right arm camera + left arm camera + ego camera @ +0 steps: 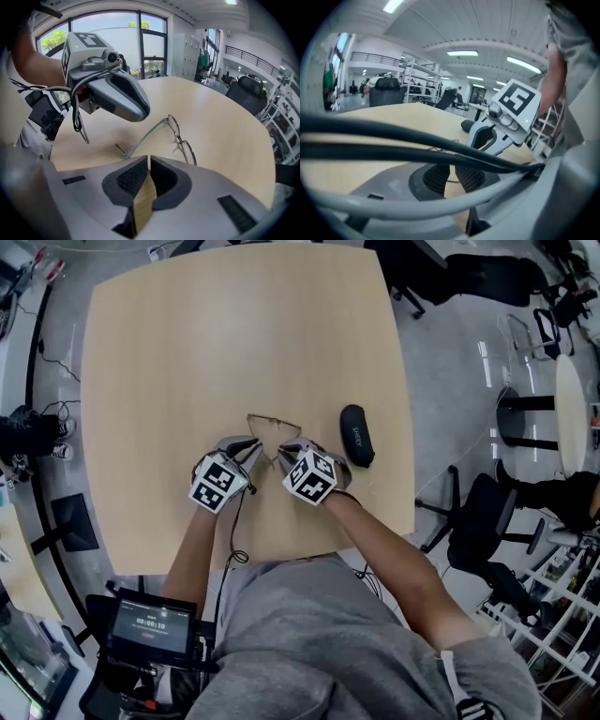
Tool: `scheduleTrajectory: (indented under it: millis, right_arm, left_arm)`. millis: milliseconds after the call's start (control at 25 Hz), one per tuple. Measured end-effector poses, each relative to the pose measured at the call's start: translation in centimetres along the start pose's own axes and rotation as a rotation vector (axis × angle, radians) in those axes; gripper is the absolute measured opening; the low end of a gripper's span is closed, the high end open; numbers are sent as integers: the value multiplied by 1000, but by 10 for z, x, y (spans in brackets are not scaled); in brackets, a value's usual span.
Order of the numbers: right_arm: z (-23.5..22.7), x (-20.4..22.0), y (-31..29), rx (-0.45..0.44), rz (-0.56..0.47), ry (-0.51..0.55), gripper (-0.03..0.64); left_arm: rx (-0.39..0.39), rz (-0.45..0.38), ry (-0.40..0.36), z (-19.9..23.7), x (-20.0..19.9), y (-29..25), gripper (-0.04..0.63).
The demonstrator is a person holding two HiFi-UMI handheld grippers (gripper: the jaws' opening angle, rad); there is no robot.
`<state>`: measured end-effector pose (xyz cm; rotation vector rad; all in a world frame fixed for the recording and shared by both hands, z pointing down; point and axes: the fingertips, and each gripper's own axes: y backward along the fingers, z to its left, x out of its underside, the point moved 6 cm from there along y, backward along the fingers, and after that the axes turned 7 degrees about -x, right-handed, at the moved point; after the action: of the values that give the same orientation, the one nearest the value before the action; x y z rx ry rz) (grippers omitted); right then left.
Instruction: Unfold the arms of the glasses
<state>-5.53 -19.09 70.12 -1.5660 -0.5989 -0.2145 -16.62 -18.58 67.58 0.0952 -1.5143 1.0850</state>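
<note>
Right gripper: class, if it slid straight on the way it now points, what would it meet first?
Most likely the glasses on the table, lying just beyond its fingers; depth is hard to judge.

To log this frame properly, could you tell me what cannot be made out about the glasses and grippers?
Thin wire-framed glasses: the near arm is hidden behind the grey housing of the right gripper in its view, and is too fine to follow in the head view.
Left gripper: dark cables cross its view; whether its near-shut jaws pinch anything is unclear.
Right gripper: same doubt.
</note>
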Motion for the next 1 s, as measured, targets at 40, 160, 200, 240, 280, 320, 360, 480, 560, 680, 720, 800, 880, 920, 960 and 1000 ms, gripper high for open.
scheduleTrajectory:
  millis: [40,160,200,240,280,320,360,480,560,680,720,800,880,920,960,1000]
  right_arm:
    - [1,-2,-5,-3,5,-7,21]
    - [8,-6,-15,-8,21,-15,21]
    - [9,-7,-17,-6,23,-17,21]
    - [9,-7,-16,-4,25,-18,21]
    - [8,-8,-16,-1,28,-15,21]
    - [8,-8,-15,0,33,-7,21]
    - [8,-6,-14,-1,39,5,21]
    - [7,3,-10,-8,70,34,21]
    - [7,10,-5,-10,93,47,21]
    - [9,20,4,-10,125,64,21]
    - [9,22,7,-9,134,67,21]
    - [6,26,9,-6,144,68,21]
    - [0,30,11,0,149,66,21]
    - [-2,33,13,3,152,64,21]
    - [-3,35,14,5,156,62,21]
    - [-4,37,15,6,158,58,21]
  left_arm:
    - [4,47,-86,-2,1,-12,28]
    - [73,201,-290,-14,9,-41,28]
    - [97,243,-327,-18,13,-47,28]
    - [111,272,-344,-20,16,-50,26]
    - [116,291,-340,-21,19,-51,25]
    - [117,304,-324,-20,21,-51,25]
    - [116,313,-304,-19,23,-51,25]
    - [110,310,-231,-18,26,-52,25]
    - [104,301,-203,-19,26,-51,26]
    - [91,290,-182,-23,26,-45,26]
    - [90,288,-176,-24,27,-44,25]
    - [89,288,-171,-22,28,-42,25]
    - [88,289,-167,-21,29,-42,26]
    - [87,289,-164,-21,30,-42,26]
    - [85,288,-162,-21,31,-41,26]
    - [83,287,-160,-21,32,-38,26]
